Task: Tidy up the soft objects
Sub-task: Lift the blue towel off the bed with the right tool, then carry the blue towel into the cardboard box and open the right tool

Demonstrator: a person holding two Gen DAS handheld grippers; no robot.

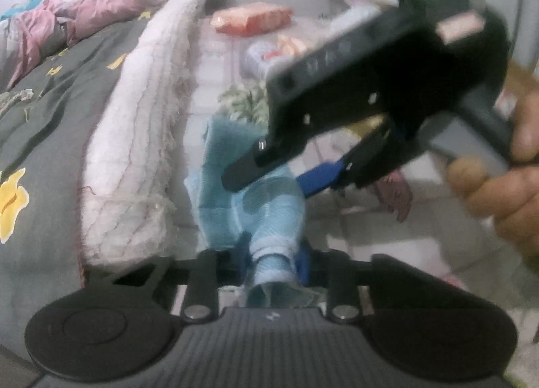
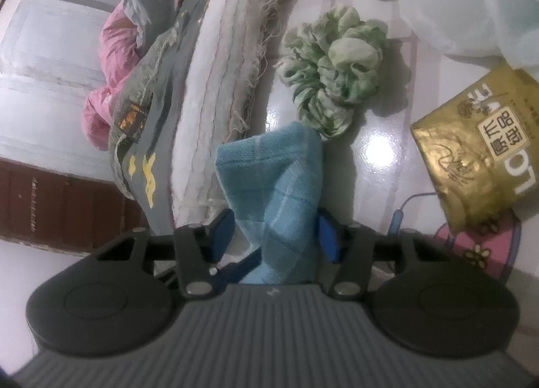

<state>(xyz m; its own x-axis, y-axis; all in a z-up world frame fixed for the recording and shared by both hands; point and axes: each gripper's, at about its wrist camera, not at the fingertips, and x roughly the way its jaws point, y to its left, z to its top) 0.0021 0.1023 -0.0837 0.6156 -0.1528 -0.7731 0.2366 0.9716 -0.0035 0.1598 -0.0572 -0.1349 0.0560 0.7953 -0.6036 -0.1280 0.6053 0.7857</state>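
So both grippers have hold of the same light blue towel [image 2: 276,185]. The left gripper [image 1: 274,261] is pinched tight on a bunched end of it, blue pads squeezing the fabric right at the near edge of its view. The right gripper [image 2: 274,233] has its pads pressed against either side of the towel too, with the cloth standing up between them like a little tent.

In the left wrist view the right gripper [image 1: 269,174] comes in from the right side, blurry, with the person's hand [image 1: 505,185] on the handle.

The towel hangs just above the white tiled floor [image 2: 377,148], right beside a frayed white quilt [image 2: 219,67]. A green ruffled cloth [image 2: 333,67] sits just beyond it, and a gold packet [image 2: 478,152] lies off to the right.
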